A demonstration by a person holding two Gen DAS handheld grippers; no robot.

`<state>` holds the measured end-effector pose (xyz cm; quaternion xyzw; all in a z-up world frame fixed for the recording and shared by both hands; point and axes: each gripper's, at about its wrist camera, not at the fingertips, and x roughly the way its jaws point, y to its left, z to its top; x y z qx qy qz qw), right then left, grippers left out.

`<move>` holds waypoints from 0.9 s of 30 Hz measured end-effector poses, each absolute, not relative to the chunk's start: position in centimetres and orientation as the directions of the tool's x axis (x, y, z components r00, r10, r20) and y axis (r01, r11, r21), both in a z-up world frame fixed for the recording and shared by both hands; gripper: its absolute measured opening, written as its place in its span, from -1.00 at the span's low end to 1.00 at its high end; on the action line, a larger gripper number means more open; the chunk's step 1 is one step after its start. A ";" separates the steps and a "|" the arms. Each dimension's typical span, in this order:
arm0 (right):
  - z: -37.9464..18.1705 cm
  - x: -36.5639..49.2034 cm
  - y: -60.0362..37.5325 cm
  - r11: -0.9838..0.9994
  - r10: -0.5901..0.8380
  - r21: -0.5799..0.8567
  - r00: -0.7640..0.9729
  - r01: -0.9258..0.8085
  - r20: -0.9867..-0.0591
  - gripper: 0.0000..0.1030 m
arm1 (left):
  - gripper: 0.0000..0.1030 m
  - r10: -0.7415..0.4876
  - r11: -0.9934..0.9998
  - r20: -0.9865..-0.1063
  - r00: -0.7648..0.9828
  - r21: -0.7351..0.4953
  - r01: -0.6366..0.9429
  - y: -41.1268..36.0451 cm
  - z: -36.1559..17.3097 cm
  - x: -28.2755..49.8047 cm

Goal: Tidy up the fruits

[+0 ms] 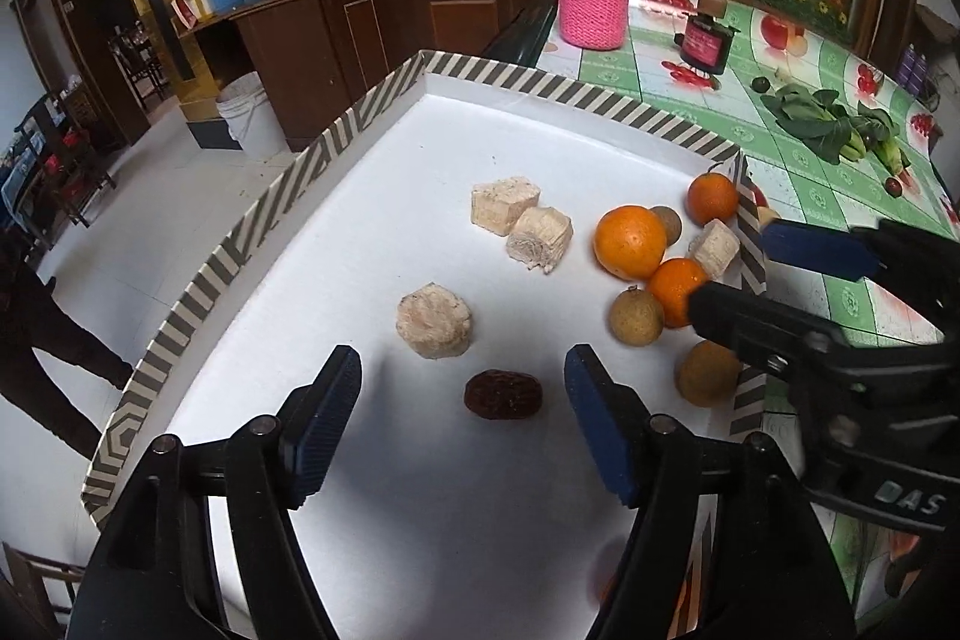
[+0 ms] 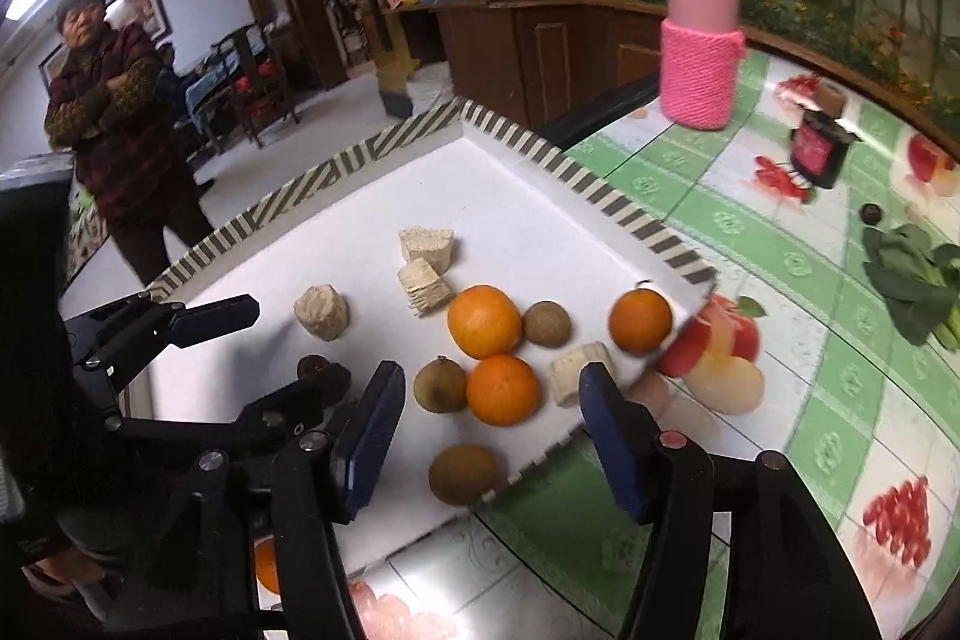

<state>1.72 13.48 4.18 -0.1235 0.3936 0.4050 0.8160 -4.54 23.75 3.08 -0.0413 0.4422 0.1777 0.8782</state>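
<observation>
Plainly, both tools are spread with nothing between their blue pads: the left gripper [image 1: 462, 436] hangs over the dark, wrinkled dried date [image 1: 503, 394], which lies on the floor of the shallow white tray with a grey-and-cream striped rim [image 1: 288, 178], and the right gripper [image 2: 489, 436] hangs over the tray's near right corner, above the small glossy orange tangerine [image 2: 503, 389]. By my judgement the date is light and a little soft, best pinched gently across its short middle; the tangerines are round, smooth and prone to roll, so a grip across the widest part should hold, without squeezing the skin. The pale fibrous stalk chunks look stiff and rough, easy to clamp on their flat sides. Counted in the tray: three orange citrus, one of them the larger orange [image 1: 630, 241]; three brown round longan-like fruits, such as the nearest one [image 2: 463, 473]; four pale chunks, including the rounded one [image 1: 433, 321]; one date.
</observation>
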 end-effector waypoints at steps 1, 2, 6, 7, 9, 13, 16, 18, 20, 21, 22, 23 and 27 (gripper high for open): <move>4.3 1.6 13.0 0.646 0.570 0.130 0.362 -0.752 -0.738 0.29 | 0.37 0.279 0.932 -0.789 0.547 0.085 -0.353 23.7 3.1 -4.6; 4.4 1.5 12.5 0.651 0.577 0.145 0.362 -0.745 -0.732 0.34 | 0.37 0.282 0.931 -0.787 0.549 0.086 -0.355 23.7 3.2 -4.6; 4.7 1.5 10.6 0.690 0.570 0.159 0.395 -0.706 -0.721 0.41 | 0.37 0.285 0.927 -0.783 0.552 0.078 -0.368 23.8 3.4 -4.8; 4.7 1.5 10.1 0.700 0.570 0.169 0.400 -0.694 -0.718 0.42 | 0.38 0.285 0.926 -0.782 0.553 0.077 -0.369 23.7 3.5 -4.9; 4.7 1.5 9.5 0.709 0.570 0.181 0.402 -0.682 -0.717 0.43 | 0.44 0.290 0.924 -0.780 0.555 0.076 -0.375 23.6 3.5 -4.9; 4.8 0.6 9.5 0.720 0.558 0.159 0.427 -0.676 -0.712 0.48 | 0.49 0.299 0.919 -0.769 0.565 0.072 -0.388 23.5 3.8 -5.2; 4.5 0.2 9.2 0.728 0.563 0.174 0.433 -0.663 -0.704 0.56 | 0.49 0.309 0.915 -0.756 0.576 0.072 -0.396 23.4 4.1 -5.6; 4.4 0.0 9.3 0.731 0.560 0.175 0.433 -0.660 -0.707 0.57 | 0.49 0.309 0.915 -0.753 0.581 0.069 -0.398 23.4 4.3 -5.8; 4.2 -0.1 9.4 0.736 0.551 0.168 0.437 -0.655 -0.711 0.58 | 0.49 0.308 0.914 -0.751 0.584 0.065 -0.400 23.4 4.4 -5.9; 4.2 -0.2 9.4 0.737 0.551 0.168 0.437 -0.655 -0.711 0.60 | 0.49 0.308 0.914 -0.749 0.586 0.062 -0.400 23.3 4.4 -5.9; 4.1 -0.3 9.4 0.739 0.550 0.169 0.439 -0.652 -0.711 0.61 | 0.49 0.306 0.915 -0.749 0.588 0.059 -0.400 23.3 4.4 -6.0; 4.0 -0.4 9.4 0.741 0.548 0.169 0.441 -0.650 -0.711 0.64 | 0.49 0.303 0.915 -0.749 0.590 0.056 -0.399 23.2 4.4 -6.0; 3.8 -0.5 9.5 0.745 0.539 0.158 0.445 -0.648 -0.715 0.65 | 0.49 0.299 0.916 -0.745 0.596 0.049 -0.398 23.0 4.5 -6.0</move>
